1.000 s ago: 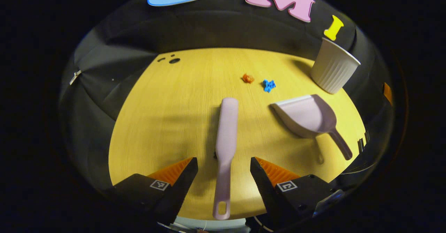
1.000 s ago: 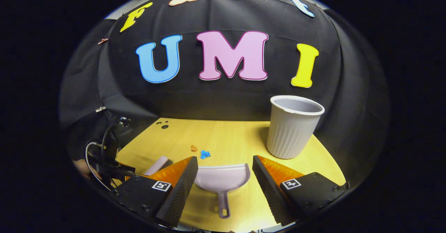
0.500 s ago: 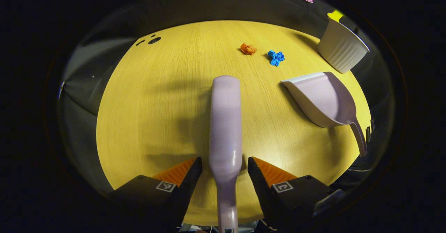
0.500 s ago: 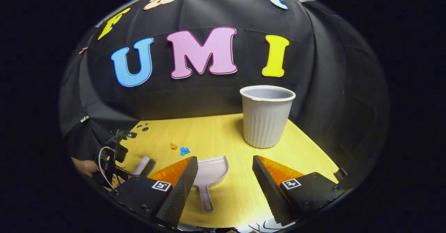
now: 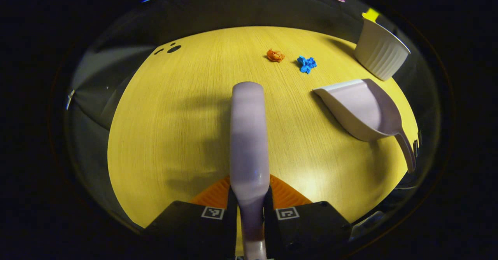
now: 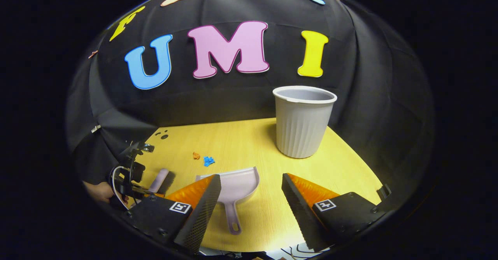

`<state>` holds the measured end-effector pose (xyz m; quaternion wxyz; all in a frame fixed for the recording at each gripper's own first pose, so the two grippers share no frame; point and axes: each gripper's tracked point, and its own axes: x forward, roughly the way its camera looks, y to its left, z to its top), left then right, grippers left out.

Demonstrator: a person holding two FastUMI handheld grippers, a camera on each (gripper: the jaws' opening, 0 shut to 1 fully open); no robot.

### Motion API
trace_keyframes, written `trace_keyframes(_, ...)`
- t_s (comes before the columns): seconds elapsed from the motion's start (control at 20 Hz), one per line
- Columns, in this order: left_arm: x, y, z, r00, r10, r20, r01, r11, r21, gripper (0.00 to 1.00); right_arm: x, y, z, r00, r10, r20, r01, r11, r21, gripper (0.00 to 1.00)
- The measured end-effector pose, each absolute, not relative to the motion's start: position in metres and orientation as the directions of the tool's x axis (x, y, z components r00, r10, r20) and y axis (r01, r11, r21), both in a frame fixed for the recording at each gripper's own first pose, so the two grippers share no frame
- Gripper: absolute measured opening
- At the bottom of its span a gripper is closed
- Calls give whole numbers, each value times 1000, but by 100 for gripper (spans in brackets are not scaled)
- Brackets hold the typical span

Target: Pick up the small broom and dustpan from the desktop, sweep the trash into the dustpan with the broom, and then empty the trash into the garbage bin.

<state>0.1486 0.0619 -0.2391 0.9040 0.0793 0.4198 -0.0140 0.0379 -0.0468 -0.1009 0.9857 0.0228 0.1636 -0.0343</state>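
Observation:
My left gripper (image 5: 249, 192) is shut on the lilac broom (image 5: 248, 135), squeezing it where the wide back narrows into the handle. The broom points away across the yellow desktop (image 5: 186, 108). To its right lies the lilac dustpan (image 5: 360, 108), mouth toward the far left, handle toward me. Beyond the broom sit an orange scrap (image 5: 275, 55) and a blue scrap (image 5: 307, 64). In the right gripper view, my right gripper (image 6: 251, 190) stands open above the dustpan (image 6: 237, 184), whose handle (image 6: 232, 217) runs between the fingers. The left gripper (image 6: 130, 172) with the broom (image 6: 158, 180) is at the far left there.
A grey ribbed garbage bin (image 6: 303, 122) stands upright at the back right of the desktop (image 6: 233, 143), also seen as the bin (image 5: 381, 51) beyond the dustpan. Small dark holes (image 5: 171, 50) mark the far left corner. A hand (image 6: 97, 192) holds the left gripper.
My left gripper moved down and forward along the broom, then shut on it. The right gripper drifted to the right and back, so the dustpan handle now lies nearer the gap's middle.

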Motion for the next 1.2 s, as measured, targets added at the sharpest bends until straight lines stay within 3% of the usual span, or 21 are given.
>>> trace_keyframes(0.2,139,64,-231,681,-20,-732,79,996,46,27,49,-33,-120,916,3,-400,25,998,64,99)
trace_keyframes(0.55,97,63,-191,759,-24,-650,60,998,33,27,66,-28,-171,816,48,-576,-4,997,77,99)
trace_keyframes(0.7,87,48,-174,795,-88,-601,93,995,-24,27,66,-25,-198,750,79,-657,-25,996,91,99)
trace_keyframes(1.05,64,47,-155,817,-70,-572,52,998,-47,27,69,-15,-266,619,94,-780,-89,995,49,99)
trace_keyframes(1.1,60,49,-158,811,-55,-582,41,998,-36,27,69,-13,-274,599,94,-795,-95,994,46,92)
trace_keyframes(1.15,55,49,-161,806,-44,-590,31,999,-32,26,71,-13,-283,581,92,-809,-94,995,46,98)
trace_keyframes(1.2,53,49,-163,802,-39,-597,21,999,-36,26,71,-12,-290,560,91,-823,-90,995,49,98)
